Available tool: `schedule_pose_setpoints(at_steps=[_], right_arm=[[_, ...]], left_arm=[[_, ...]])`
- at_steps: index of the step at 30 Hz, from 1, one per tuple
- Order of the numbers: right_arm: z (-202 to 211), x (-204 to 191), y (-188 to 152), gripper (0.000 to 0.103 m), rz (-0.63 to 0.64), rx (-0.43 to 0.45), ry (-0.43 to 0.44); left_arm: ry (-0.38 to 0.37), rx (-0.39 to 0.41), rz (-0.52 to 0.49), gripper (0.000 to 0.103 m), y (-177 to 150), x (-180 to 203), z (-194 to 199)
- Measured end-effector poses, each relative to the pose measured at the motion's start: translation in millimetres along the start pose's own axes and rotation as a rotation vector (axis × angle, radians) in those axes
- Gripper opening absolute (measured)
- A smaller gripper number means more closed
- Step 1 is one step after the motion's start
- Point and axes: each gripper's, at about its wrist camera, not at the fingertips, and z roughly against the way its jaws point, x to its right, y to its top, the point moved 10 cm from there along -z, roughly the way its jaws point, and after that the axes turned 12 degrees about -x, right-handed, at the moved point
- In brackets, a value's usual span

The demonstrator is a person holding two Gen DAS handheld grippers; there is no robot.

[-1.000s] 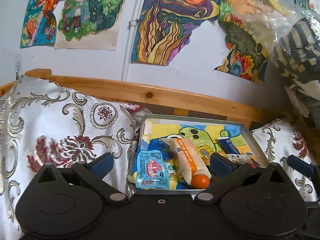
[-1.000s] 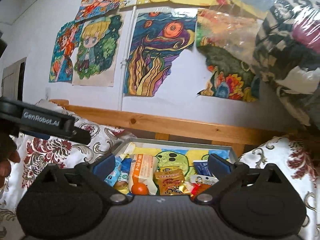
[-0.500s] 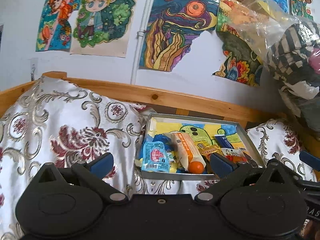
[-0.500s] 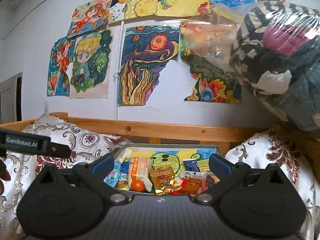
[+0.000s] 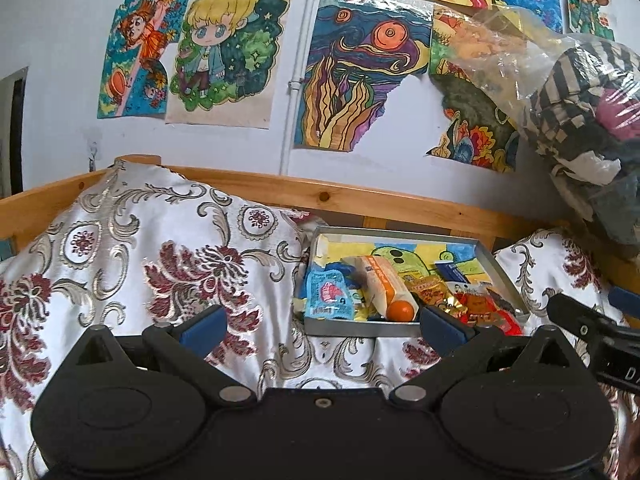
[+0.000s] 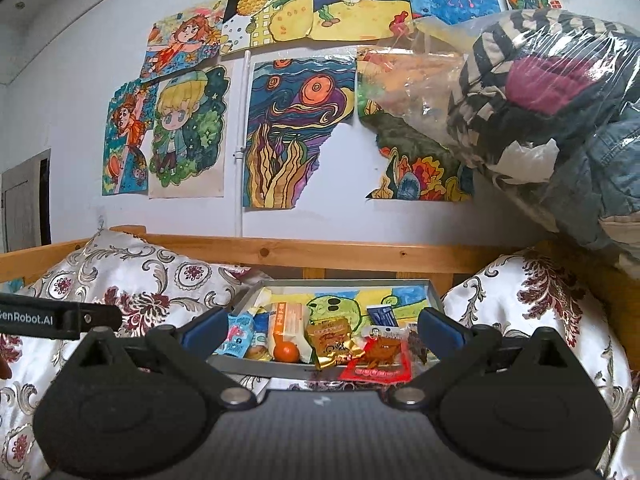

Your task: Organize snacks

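A grey metal tray (image 5: 360,327) (image 6: 256,364) lies on the patterned bedspread, lined with a coloured drawing. It holds several snacks: a blue packet (image 5: 329,294) (image 6: 239,334), an orange-and-white pack (image 5: 382,280) (image 6: 286,320), a small orange ball (image 5: 400,311) (image 6: 287,351), a gold packet (image 6: 332,338) and a red packet (image 6: 378,362) (image 5: 486,312) overhanging the front rim. My left gripper (image 5: 322,327) is open and empty, hovering short of the tray. My right gripper (image 6: 322,328) is open too, nothing between its fingers, the tray framed between them.
A wooden rail (image 5: 360,200) runs behind the tray below a wall of drawings (image 6: 300,128). Floral cushions (image 5: 160,248) (image 6: 532,312) flank the tray. A plastic bag of clothes (image 6: 560,112) bulges at the right. The other gripper's black body shows at each view's edge.
Both grippers have drawn back and risen from the tray, which now looks smaller and farther. The snacks have not moved. Both stay open.
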Motion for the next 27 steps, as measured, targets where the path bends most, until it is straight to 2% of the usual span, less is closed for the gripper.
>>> schedule_pose_setpoints(at_steps=[12, 27], right_arm=[[26.8, -7.1, -23.1, 0.103, 0.015, 0.001, -0.025], [48.1, -9.9, -49.0, 0.103, -0.003, -0.040, -0.046]], left_arm=[[0.015, 0.019, -0.014, 0.102, -27.1, -8.9, 18.6], [0.007, 0.002, -0.047, 0.102, -60.8, -13.2, 29.0]])
